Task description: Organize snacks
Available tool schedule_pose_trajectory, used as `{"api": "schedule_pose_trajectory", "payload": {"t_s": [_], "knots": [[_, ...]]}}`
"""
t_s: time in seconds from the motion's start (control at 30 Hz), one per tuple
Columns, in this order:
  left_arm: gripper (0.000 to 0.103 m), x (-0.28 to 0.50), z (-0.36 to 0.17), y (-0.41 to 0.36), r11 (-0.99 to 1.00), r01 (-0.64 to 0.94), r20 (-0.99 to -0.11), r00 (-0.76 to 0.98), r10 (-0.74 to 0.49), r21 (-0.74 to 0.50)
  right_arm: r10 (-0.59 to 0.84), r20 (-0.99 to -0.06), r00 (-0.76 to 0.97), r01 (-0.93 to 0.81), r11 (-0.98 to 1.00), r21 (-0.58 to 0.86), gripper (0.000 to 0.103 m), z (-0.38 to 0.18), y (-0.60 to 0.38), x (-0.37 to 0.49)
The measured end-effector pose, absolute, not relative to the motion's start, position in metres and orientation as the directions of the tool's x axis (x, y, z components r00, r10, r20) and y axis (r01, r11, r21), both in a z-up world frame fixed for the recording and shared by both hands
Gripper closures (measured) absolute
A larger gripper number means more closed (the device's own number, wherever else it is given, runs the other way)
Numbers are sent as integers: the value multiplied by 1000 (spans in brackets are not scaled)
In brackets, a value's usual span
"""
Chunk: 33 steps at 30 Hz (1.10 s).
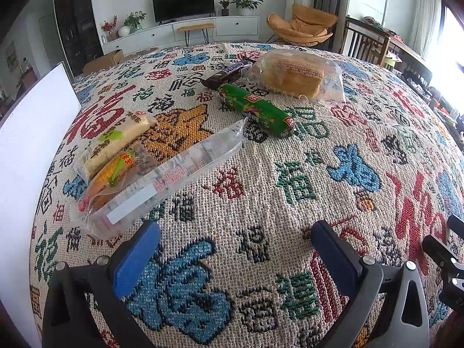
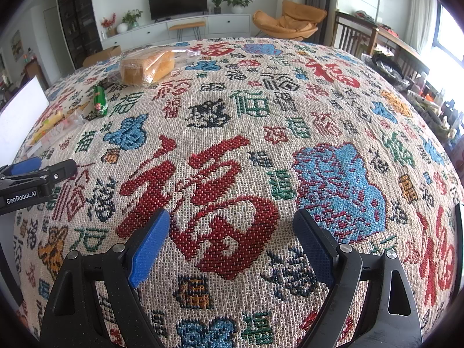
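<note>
Several snacks lie on a table under a woven patterned cloth (image 1: 261,179). At the left sit a clear cracker pack (image 1: 171,174), an orange corn sausage (image 1: 110,177) and a cream wafer pack (image 1: 116,142), side by side. Farther back lie a green sausage (image 1: 255,110), a dark chocolate bar (image 1: 229,72) and a bag of bread (image 1: 298,78). My left gripper (image 1: 235,237) is open, low over the cloth just right of the cracker pack. My right gripper (image 2: 232,223) is open over bare cloth; bread (image 2: 148,66) and green sausage (image 2: 100,100) are far to its left.
A white board (image 1: 32,133) stands along the table's left edge. The left gripper's body (image 2: 34,179) shows at the left of the right wrist view. Behind the table are a TV cabinet, an orange chair (image 1: 301,26) and wooden chairs (image 1: 365,43).
</note>
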State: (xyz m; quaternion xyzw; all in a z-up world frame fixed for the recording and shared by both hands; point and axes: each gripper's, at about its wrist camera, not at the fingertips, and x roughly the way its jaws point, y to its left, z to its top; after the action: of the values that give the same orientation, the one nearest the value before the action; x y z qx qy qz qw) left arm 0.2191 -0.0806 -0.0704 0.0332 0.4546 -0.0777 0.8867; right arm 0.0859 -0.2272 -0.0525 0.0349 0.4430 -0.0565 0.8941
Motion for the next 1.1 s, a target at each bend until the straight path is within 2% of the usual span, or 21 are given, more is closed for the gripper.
{"api": "schedule_pose_trajectory", "payload": {"t_s": [0.47,0.7,0.8,0.93,1.1], "knots": [[0,221,-70,-81,983,185,-816,565,-117,-13,-70,-796,602,132,991,13,14,-53,-227,86],[0,197,-65,-73,939,345,-922,359,-144,-12,-67,-796,602,131,991,16,13,-55,-228,90],[1,182,-57,-63,923,381,-945,279,-171,-55,-67,-796,602,131,991,16,13,-56,-227,91],[0,183,-4,-35,914,388,-884,379,-275,-118,-66,-795,602,131,991,16,13,-56,-226,92],[0,236,35,-3,950,300,-845,483,-229,-86,-66,-795,603,131,991,17,13,-56,-227,91]]}}
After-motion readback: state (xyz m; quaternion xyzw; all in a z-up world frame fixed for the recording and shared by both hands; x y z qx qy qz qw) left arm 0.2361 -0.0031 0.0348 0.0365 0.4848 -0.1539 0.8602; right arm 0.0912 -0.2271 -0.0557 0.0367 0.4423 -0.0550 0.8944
